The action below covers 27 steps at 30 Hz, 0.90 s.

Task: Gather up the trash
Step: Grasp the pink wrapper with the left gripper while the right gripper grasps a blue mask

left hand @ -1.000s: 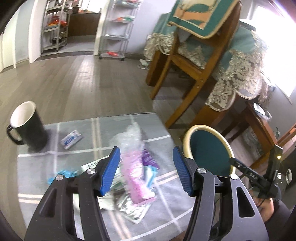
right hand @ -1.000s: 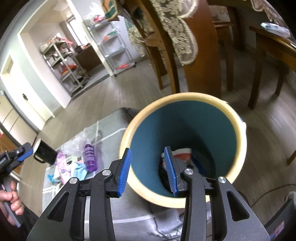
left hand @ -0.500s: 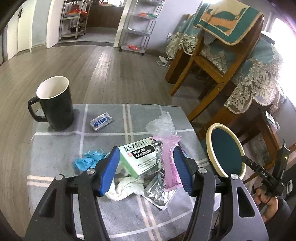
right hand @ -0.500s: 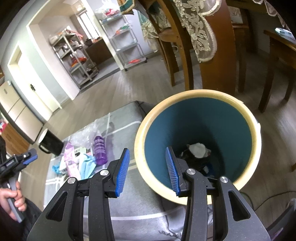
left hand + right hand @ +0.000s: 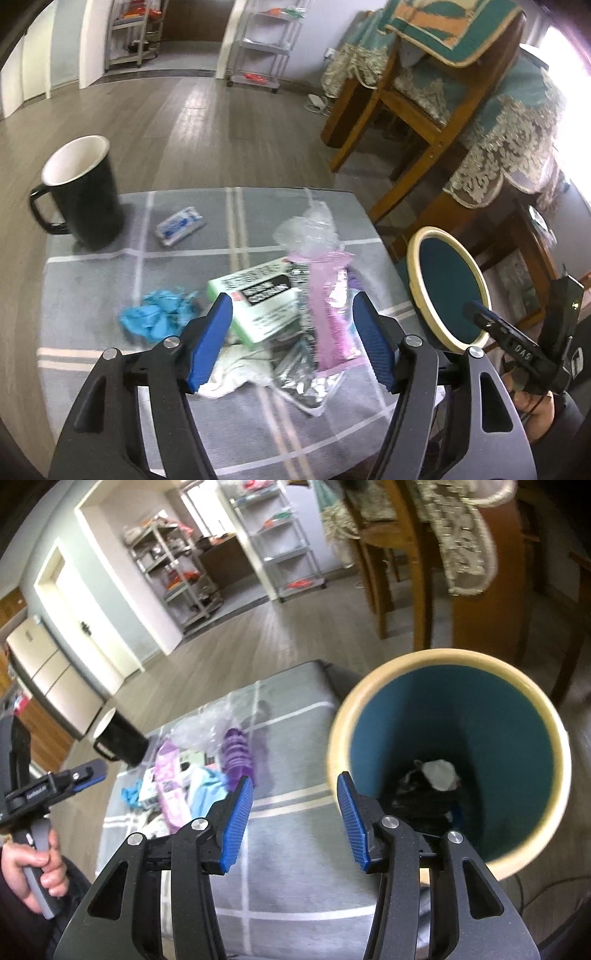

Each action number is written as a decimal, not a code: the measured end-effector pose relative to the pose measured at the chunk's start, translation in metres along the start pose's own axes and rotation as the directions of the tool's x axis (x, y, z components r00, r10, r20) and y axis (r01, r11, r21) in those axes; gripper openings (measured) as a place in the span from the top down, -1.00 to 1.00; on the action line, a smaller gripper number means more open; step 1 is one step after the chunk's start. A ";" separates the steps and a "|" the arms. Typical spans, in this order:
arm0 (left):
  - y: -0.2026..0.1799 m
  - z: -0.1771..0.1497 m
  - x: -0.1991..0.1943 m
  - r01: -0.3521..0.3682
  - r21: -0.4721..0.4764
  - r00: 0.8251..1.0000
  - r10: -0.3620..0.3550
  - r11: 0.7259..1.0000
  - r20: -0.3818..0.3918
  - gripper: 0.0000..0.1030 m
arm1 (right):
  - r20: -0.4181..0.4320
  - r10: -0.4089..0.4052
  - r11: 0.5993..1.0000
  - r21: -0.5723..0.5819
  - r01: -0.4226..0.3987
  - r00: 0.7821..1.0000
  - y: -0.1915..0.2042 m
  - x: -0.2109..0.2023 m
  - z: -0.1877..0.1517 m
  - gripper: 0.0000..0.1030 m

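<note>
- My left gripper (image 5: 291,339) hangs over a heap of trash in the middle of a grey checked table (image 5: 92,280). The risk I judge most likely is a messy grab: the green-and-white box (image 5: 258,299), the pink packet (image 5: 332,314), the silver foil pouch (image 5: 306,380) and a white tissue (image 5: 236,373) all overlap, so closing here could pinch two things, or drag the pile sideways.
- The clear crumpled plastic (image 5: 310,232) at the far end of the heap is light and slippery, I would guess; it could spring out of a pinch.
- A black mug (image 5: 81,192) stands well apart at the far left corner, so I see little danger of knocking it. A small blue-and-white sachet (image 5: 179,225) and a crumpled blue glove (image 5: 159,317) lie apart from the main heap.
- Left gripper: jaws opening, spread wide, empty. They frame the box and pink packet without touching them.
- My right gripper (image 5: 295,823) sits between the table and the bin (image 5: 532,686), which stands just beside the table's edge with some rubbish already at its bottom. Jaws opening, about half spread, nothing between them.
- A purple ribbed bottle (image 5: 236,753) lies near the right gripper; being round, it may roll off the table if nudged.
</note>
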State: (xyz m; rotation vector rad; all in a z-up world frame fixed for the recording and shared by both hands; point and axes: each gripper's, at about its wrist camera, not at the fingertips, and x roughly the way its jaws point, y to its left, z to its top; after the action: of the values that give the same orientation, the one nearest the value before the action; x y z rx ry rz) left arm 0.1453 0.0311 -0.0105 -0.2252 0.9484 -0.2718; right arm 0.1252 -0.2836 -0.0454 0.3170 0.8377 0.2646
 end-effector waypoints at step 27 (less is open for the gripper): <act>0.006 -0.004 0.033 0.062 -0.067 0.997 -0.066 0.996 -0.048 0.78 | -0.154 0.171 0.984 -0.026 -0.176 0.973 0.052 0.055 -0.010 0.03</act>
State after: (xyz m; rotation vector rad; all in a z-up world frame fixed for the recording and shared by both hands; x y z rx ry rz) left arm 0.1615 0.0259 -0.0398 -0.3109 1.0022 -0.3067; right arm 0.1474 -0.2152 -0.0693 0.3369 0.9546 0.4726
